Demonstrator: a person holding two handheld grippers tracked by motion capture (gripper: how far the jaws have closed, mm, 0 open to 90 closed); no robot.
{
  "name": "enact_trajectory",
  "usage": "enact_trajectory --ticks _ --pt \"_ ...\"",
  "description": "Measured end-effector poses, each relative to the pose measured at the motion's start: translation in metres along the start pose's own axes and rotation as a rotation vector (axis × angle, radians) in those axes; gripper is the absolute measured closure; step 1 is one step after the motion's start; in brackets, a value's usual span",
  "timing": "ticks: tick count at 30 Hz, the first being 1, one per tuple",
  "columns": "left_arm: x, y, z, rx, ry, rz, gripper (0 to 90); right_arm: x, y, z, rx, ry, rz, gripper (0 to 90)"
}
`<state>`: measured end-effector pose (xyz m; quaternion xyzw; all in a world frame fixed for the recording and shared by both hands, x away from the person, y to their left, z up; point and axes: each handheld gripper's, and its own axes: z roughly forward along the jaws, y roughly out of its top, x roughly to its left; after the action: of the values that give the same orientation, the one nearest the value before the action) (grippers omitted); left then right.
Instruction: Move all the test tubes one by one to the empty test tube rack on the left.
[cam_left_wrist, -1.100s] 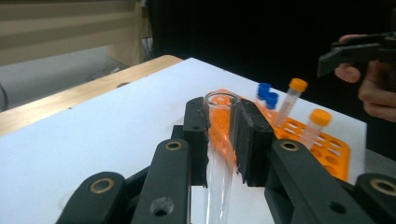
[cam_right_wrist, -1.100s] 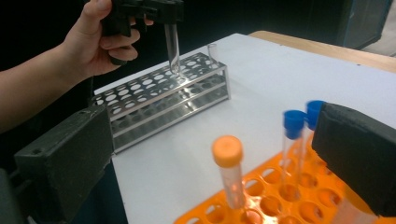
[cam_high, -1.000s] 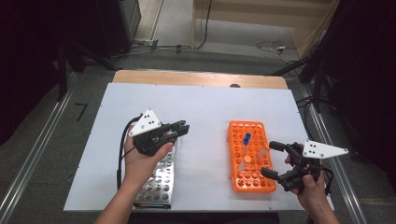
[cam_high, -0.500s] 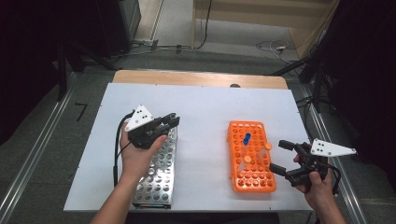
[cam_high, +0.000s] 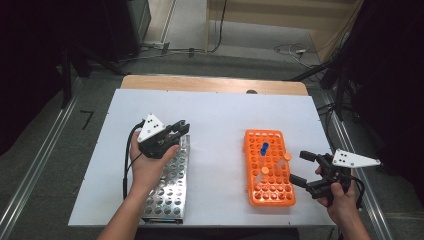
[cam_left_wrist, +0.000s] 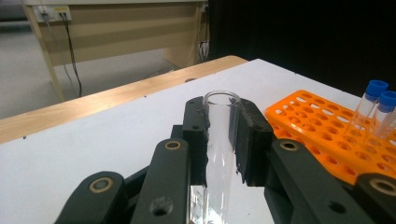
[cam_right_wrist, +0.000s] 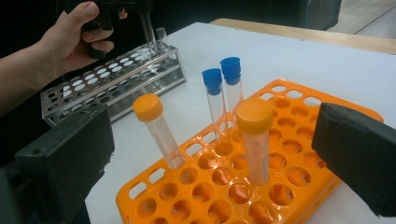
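Observation:
My left gripper (cam_high: 179, 130) hovers over the far end of a perforated metal tube rack (cam_high: 167, 192). It is shut on a clear, uncapped glass test tube (cam_left_wrist: 219, 140), which stands upright between its pads, as the left gripper view (cam_left_wrist: 223, 116) shows. An orange tube rack (cam_high: 269, 172) lies right of centre. It holds two blue-capped tubes (cam_right_wrist: 213, 78) and two orange-capped tubes (cam_right_wrist: 254, 116). My right gripper (cam_high: 301, 167) sits at the orange rack's right edge, open and empty, with its jaws wide apart in the right gripper view (cam_right_wrist: 210, 154).
The white tabletop (cam_high: 220, 115) lies bare between the racks and toward the far wooden edge (cam_high: 210, 84). Another clear tube (cam_right_wrist: 162, 36) stands in the metal rack's far end. Cables trail on the floor beyond the table.
My left gripper has shifted a little left and away with the glass tube, over the metal rack's far end. My right gripper has drifted slightly right and stays open.

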<state>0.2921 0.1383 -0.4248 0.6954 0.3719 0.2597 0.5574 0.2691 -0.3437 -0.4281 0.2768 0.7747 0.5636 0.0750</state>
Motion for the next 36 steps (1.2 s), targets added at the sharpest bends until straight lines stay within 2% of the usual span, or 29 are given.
enact_trajectory --ticks 18,28,36 --pt "-0.002 -0.012 -0.002 0.081 0.02 0.011 76.2 -0.002 -0.004 0.001 0.016 -0.009 0.003 0.0" --pt "-0.004 -0.015 -0.005 0.124 0.019 0.018 76.0 0.0 -0.007 0.006 0.036 -0.007 -0.012 0.0" --pt "-0.003 -0.015 -0.004 0.152 0.011 -0.012 75.4 0.002 -0.008 0.01 0.048 -0.025 -0.014 0.0"
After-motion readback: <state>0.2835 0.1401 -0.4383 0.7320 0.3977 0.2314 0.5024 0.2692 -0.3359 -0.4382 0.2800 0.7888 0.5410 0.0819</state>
